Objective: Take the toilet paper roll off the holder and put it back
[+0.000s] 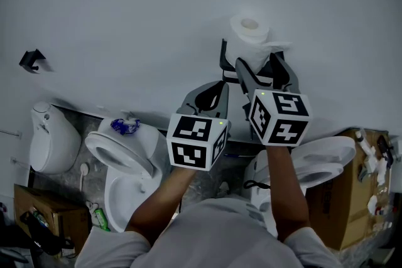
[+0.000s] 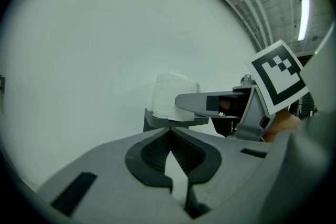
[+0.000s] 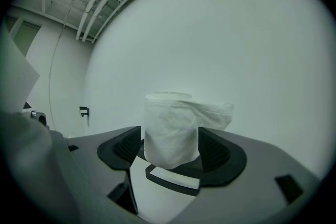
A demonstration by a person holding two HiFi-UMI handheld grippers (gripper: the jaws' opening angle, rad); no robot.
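In the head view, the toilet paper roll stands upright at about 1 o'clock from the centre, against the white wall. The dark holder is just below it. The right gripper reaches up to the roll from 5 o'clock, with one jaw on each side of its lower part. The left gripper waits just beside it, at 7 o'clock from the roll, and touches nothing. Two toilets are low on the floor at 8 o'clock.

In the left gripper view, the jaws of this tool are closed together with nothing between them. I think it is only kept out of the way. The roll is ahead at 12 o'clock, with the holder's ledge under it.

In the right gripper view, the roll fills the space between the two pads, and they seem to press it from 9 and 3 o'clock, so the tool is clamped on it. A loose end of paper hangs toward 2 o'clock. The grip is low on the body, probably so that the roll does not tip. A part of the holder shows right below, but I cannot tell if the roll rests on it.
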